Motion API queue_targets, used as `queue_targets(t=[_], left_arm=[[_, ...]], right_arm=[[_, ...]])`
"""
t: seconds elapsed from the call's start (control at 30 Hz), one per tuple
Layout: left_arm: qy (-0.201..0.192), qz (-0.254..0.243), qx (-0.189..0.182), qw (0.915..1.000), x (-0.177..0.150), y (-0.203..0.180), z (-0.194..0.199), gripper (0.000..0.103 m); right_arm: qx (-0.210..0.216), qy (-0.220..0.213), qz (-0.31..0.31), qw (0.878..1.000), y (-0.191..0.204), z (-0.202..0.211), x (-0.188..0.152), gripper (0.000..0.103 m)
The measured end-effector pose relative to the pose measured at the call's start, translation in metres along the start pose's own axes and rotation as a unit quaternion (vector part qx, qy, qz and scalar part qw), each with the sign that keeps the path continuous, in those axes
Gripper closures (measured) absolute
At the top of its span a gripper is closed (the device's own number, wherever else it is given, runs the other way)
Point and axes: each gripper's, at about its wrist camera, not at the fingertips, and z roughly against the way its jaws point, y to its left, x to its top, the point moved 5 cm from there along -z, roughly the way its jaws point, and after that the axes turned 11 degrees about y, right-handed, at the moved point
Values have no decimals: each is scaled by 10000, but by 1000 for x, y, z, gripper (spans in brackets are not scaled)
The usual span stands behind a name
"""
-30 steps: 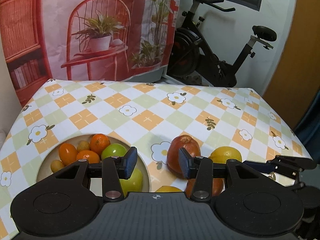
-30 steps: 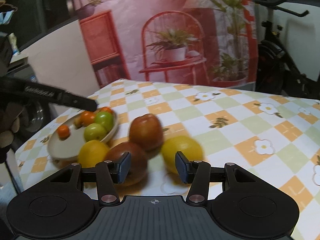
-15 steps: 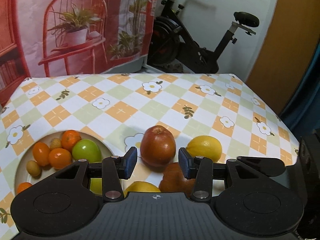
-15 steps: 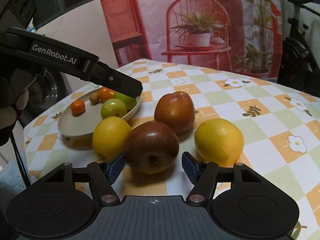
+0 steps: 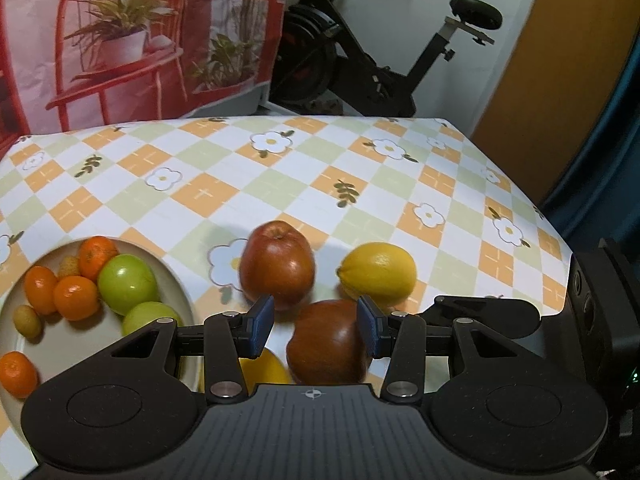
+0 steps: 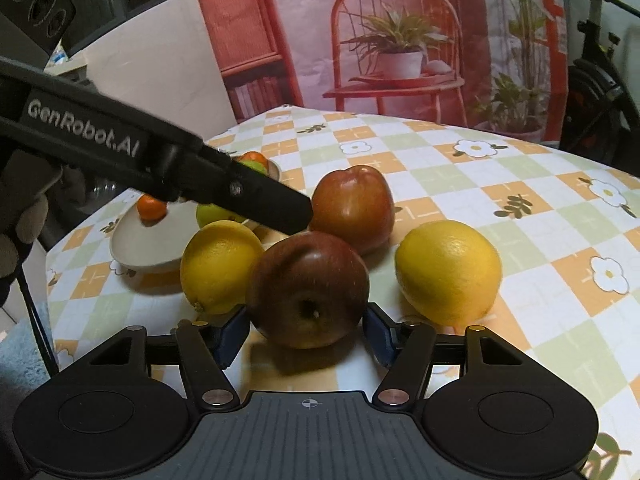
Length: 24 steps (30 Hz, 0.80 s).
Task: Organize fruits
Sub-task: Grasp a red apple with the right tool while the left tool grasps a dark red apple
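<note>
A checked tabletop (image 5: pixel 280 184) with a flower print carries loose fruit beside a pale plate (image 5: pixel 182 300) at its left. Over the last second both hand-held grippers have come lower and closer to the loose fruit. The right gripper (image 6: pixel 306 330) has just widened its jaws, and they now stand part open on either side of the near dark red apple (image 6: pixel 308 288) without pressing it; I judge a pick-up for the plate is about to start. The left gripper (image 5: pixel 316 326) has kept the same part-open gap, holds nothing, and hangs above that same apple, so the 2 grippers could crowd each other. Loose on the cloth are 2 red apples, the near one and a far apple (image 5: pixel 277 262), and 2 lemons, a right lemon (image 6: pixel 448 270) and a left lemon (image 6: pixel 218 266) next to the plate. On the plate I count 2 green apples (image 5: pixel 127 283), 4 small oranges (image 5: pixel 76 297) and 2 little yellowish fruits (image 5: pixel 27 321).
</note>
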Motion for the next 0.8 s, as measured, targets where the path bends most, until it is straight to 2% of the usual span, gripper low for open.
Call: queue_targets(t=[0.23,0.37,0.7,0.8], left_arm=[[156,-117,-332,9993,0,-14,-10,55],[277,-174,-314,9990,-2,-16,-17,55],[301,244,-270,9989,-2,4,-19,56],[333,365,-365,9981,-3,8,-21,56]], right_arm=[[-129,21,-21,9999,-4,14,-4,45],[-187,41,-31,9998,-5,17,-6,45],[-230,-110,54,9997,-1,29,-2,48],[-242,-101,93,9996,0,28,0,47]])
